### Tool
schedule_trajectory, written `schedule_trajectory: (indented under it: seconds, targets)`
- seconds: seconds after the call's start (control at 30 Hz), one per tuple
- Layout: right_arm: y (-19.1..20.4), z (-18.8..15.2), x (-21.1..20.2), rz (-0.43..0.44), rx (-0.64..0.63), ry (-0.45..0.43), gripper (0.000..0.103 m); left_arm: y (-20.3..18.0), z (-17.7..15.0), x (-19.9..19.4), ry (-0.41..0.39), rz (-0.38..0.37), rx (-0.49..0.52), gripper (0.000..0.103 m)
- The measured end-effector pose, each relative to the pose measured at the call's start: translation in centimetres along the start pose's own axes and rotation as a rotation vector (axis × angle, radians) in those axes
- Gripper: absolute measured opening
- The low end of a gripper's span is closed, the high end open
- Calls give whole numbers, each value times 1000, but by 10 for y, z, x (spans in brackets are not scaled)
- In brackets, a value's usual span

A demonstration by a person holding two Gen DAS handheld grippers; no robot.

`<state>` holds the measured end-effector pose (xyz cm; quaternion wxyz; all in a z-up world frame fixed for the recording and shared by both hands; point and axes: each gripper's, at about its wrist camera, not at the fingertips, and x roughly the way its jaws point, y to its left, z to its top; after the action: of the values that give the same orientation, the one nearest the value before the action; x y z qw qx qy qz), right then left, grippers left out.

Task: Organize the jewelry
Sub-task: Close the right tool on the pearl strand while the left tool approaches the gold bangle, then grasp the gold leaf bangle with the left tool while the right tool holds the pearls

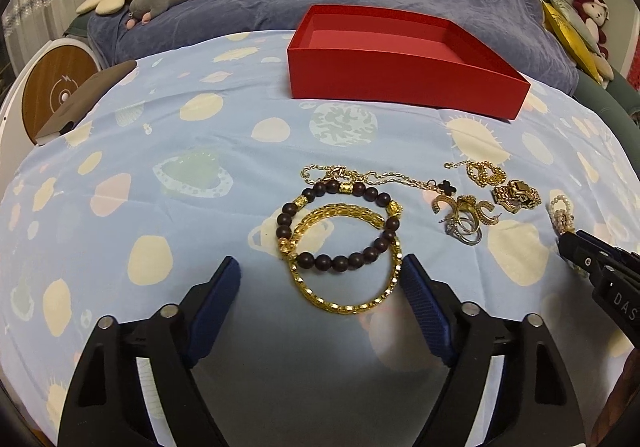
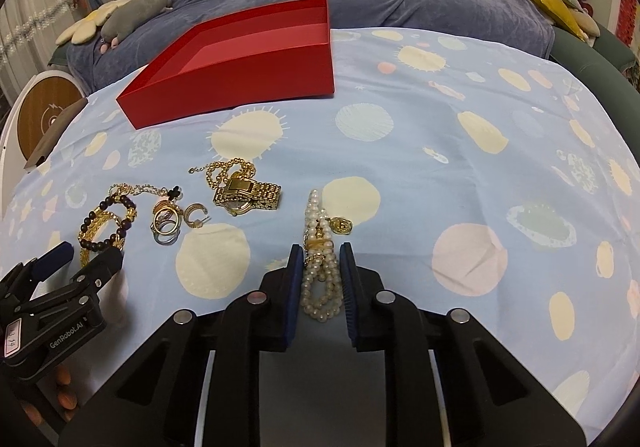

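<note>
My left gripper, labelled "GenRobot.AI", is spread wide near the gold bangle. My right gripper, marked "DAS", straddles the pearl bracelet, narrowly parted; contact unclear.

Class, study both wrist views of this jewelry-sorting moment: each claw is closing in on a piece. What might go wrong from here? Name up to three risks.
1. The right claw straddles the multi-strand pearl bracelet; a pinch may catch only some strands.
2. The gold bangle overlaps the dark bead bracelet, so the left claw might drag both.
3. The red box sits far behind, so a loose grip could drop pieces on the way.
</note>
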<state>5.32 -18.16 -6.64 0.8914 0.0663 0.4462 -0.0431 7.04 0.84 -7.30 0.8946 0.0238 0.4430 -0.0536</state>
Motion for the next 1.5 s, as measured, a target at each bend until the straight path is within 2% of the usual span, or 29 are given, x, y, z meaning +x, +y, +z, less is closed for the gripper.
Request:
schedule_trajectory:
  seconds: [0.03, 0.1, 0.33, 0.6, 1.1, 1.27, 1.5]
  targets:
    - [1, 0, -1, 2, -2, -1, 18, 0, 0, 0, -2, -5, 4, 72]
    - [3, 0, -3, 8, -5, -1, 18, -2, 0, -3, -11, -16, 20, 51]
    - [8, 1, -13, 25, -13, -12, 18, 4, 3, -12, 10, -86, -17, 51]
    - [15, 5, -38, 60, -23, -55, 18, 7, 6, -51, -65, -118, -28, 51]
    - [21, 7, -66, 87, -30, -102, 18, 3, 12, -93, -163, -145, -18, 50]
    - [20, 4, -63, 82, -32, -92, 18, 1, 10, -88, -149, -140, -10, 50]
    - [17, -2, -55, 82, -33, -58, 18, 12, -6, -72, -62, -136, -34, 50]
